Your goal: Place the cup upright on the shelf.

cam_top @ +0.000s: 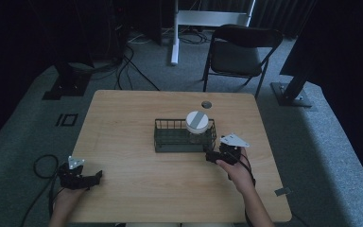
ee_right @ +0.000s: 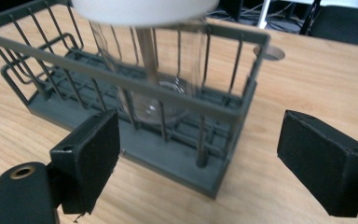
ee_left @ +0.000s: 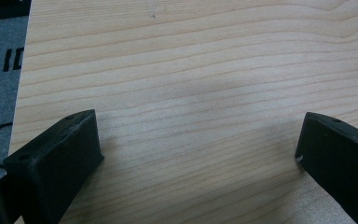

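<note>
Approaching the dark green wire rack (cam_top: pixel 170 142) from its near right corner, the right gripper (ee_right: pixel 198 156) has its black jaws spread wide with nothing between them, the corner post of the rack lying ahead of the gap. Inside the rack, at its right end, stands a clear glass jar (ee_right: pixel 161 88) with a white, grey-striped lid (cam_top: pixel 197 121). Judged from this pose, the step in hand is a reach for the rack or the jar; a sound grip would centre the jaws on one chosen part, since a bite across the thin wires could tip the rack. Well to the left of the rack, by the near table edge, the left gripper (ee_left: pixel 198 154) rests with jaws apart over bare wood. Beneath the rack lies a pale wooden table (cam_top: pixel 137 109); beyond the rack stand a dark folding chair (cam_top: pixel 238 54), floor cables (cam_top: pixel 127 61) and grey carpet (cam_top: pixel 23 123).
</note>
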`<state>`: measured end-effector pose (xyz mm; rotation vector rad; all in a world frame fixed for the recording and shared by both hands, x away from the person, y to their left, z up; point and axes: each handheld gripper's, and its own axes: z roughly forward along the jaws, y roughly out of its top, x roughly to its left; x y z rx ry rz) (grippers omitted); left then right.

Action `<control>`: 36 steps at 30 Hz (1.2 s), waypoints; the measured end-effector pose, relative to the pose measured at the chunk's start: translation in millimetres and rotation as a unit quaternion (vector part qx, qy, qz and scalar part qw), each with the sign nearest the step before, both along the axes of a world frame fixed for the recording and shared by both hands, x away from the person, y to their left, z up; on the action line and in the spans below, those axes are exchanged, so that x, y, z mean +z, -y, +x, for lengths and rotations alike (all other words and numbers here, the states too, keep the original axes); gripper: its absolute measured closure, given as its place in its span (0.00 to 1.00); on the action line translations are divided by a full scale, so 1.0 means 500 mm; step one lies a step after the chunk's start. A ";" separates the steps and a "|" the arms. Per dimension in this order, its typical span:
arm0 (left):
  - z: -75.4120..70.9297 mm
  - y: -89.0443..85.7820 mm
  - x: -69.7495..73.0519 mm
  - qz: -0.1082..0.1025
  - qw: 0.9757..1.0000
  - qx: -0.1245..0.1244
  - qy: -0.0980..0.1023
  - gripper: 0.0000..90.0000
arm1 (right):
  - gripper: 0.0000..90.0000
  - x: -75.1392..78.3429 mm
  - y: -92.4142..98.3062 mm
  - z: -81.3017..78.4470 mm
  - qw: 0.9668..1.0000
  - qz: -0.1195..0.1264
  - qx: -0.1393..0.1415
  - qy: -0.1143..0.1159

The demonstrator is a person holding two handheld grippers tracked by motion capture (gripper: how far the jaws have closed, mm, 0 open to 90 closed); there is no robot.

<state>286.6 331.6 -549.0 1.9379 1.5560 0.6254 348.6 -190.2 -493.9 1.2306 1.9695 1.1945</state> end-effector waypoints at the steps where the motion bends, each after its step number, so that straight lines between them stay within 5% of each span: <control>1: 0.000 0.000 0.000 0.000 1.000 0.000 0.000 0.00 | 0.14 -0.003 0.004 -0.001 1.000 -0.001 -0.003 -0.001; 14: 0.000 0.000 0.000 0.000 1.000 0.000 0.000 0.00 | 0.15 -0.057 0.068 -0.013 0.999 -0.011 -0.035 -0.027; 36: 0.000 0.000 0.000 0.000 1.000 0.000 0.000 0.00 | 0.15 -0.097 0.124 -0.035 0.997 -0.026 -0.055 -0.053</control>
